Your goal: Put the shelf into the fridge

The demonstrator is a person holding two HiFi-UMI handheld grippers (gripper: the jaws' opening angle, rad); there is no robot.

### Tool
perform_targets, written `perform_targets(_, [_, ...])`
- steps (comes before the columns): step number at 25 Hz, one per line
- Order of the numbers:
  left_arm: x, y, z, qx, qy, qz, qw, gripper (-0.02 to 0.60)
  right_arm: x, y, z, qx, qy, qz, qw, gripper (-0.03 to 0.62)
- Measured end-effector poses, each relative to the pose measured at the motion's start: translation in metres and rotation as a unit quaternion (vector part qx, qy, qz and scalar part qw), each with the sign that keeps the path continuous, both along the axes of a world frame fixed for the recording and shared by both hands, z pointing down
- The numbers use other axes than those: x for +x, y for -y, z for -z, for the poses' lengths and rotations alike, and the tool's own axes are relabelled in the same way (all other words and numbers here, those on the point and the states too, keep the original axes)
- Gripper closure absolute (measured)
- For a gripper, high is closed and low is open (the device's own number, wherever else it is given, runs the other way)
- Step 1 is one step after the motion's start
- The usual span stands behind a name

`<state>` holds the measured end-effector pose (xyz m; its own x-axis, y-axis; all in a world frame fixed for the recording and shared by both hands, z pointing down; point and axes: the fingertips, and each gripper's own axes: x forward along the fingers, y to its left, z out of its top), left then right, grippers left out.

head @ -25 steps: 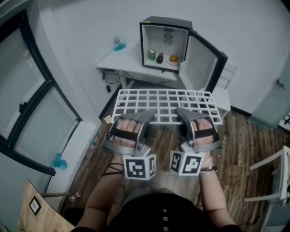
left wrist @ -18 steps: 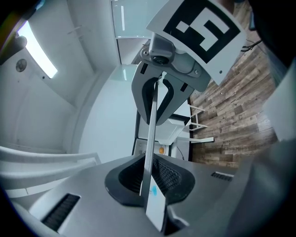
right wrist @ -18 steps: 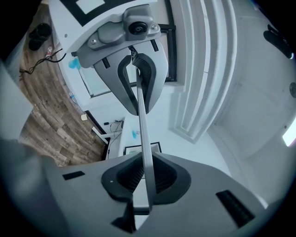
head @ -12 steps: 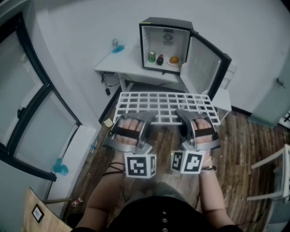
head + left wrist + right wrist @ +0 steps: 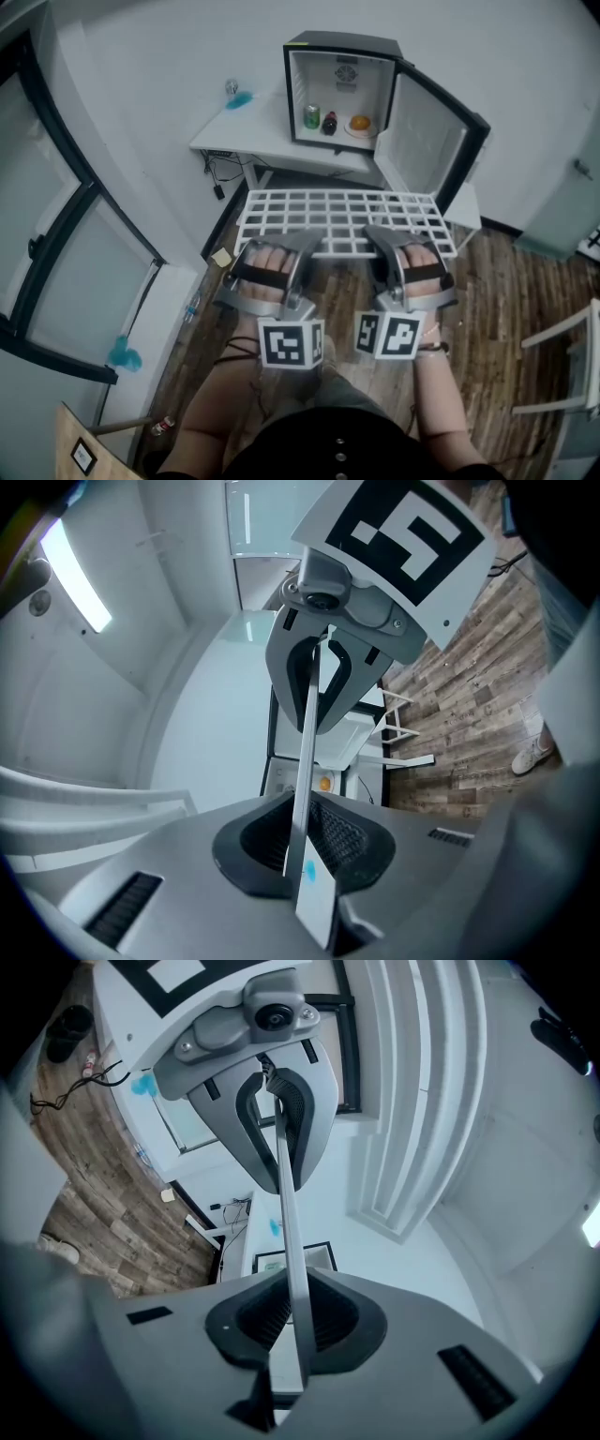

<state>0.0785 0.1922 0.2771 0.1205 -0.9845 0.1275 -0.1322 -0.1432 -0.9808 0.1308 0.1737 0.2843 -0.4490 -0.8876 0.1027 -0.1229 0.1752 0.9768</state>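
A white wire-grid shelf (image 5: 342, 217) hangs level in front of me, long side across. My left gripper (image 5: 302, 244) is shut on its near edge at the left, and my right gripper (image 5: 380, 239) is shut on the same edge at the right. In the left gripper view the shelf (image 5: 306, 752) runs edge-on between the pads of the left gripper (image 5: 302, 855). The right gripper view shows the shelf (image 5: 285, 1213) the same way in the right gripper (image 5: 295, 1321). Beyond stands a small black fridge (image 5: 339, 52) on a white table (image 5: 248, 131), its door (image 5: 427, 141) swung open rightwards.
Inside the fridge are a green can (image 5: 312, 116), a dark bottle (image 5: 329, 122) and an orange on a plate (image 5: 359, 124). A blue thing (image 5: 239, 97) lies on the table. Dark-framed windows (image 5: 56, 234) line the left, a white chair (image 5: 562, 366) stands at right, and cables hang under the table.
The fridge and table have drawn slightly nearer in the head view. Both grippers hold the shelf as before.
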Motion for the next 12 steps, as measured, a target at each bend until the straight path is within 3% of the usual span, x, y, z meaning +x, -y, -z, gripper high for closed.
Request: perform_targets(12, [-0.021,0.096,-0.002,0.008,0.010,0.004,0.9999,0.541,-0.020,0.096,0.001,0.010,0.005,0.002,1.000,0.556])
